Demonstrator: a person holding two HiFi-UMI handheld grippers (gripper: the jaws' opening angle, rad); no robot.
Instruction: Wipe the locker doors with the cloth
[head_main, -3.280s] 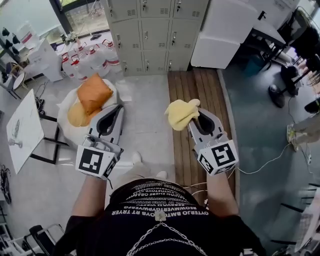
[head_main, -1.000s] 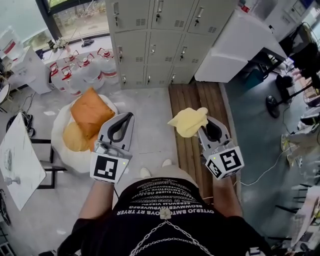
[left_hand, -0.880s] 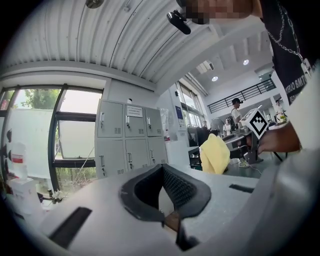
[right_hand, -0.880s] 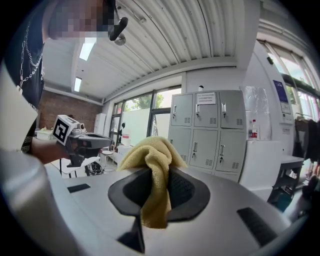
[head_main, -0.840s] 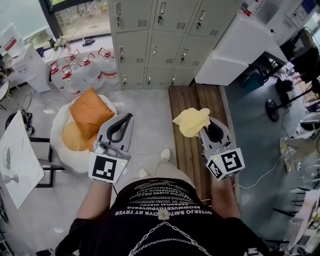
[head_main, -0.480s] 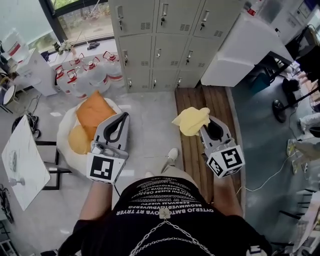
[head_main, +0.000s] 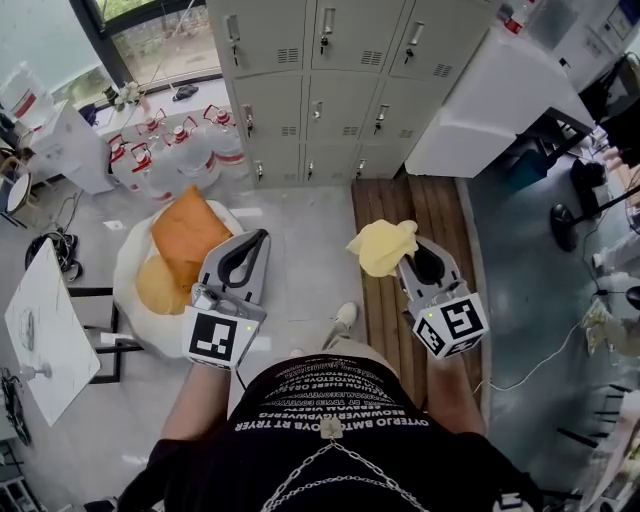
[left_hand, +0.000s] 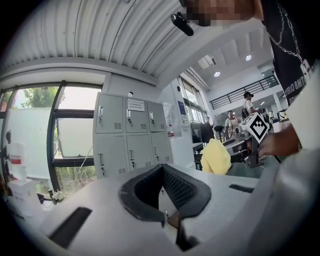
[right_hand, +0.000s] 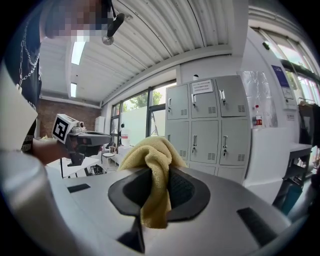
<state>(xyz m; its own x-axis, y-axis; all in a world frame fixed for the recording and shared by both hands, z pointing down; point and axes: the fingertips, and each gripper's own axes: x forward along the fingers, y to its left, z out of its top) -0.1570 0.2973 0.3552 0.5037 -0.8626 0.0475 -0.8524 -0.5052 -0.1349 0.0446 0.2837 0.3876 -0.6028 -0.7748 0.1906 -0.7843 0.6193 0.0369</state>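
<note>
Right gripper view shows the right gripper (right_hand: 159, 170) with its jaws squeezed tight on the cloth (right_hand: 150, 150). The cloth is yellow, soft and fuzzy. It sits in a bunched lump over the jaw tips, and one end hangs down between the jaws. The left gripper (left_hand: 161, 167) has its jaws closed together with nothing in them. Both grippers are held side by side above the floor (head_main: 300, 260). The grey lockers (head_main: 315, 95) stand well apart from the cloth. The cloth hides the right jaw tips. The top lockers are cut off in the head view. The paper (right_hand: 202, 87) on one door is too small to read.
</note>
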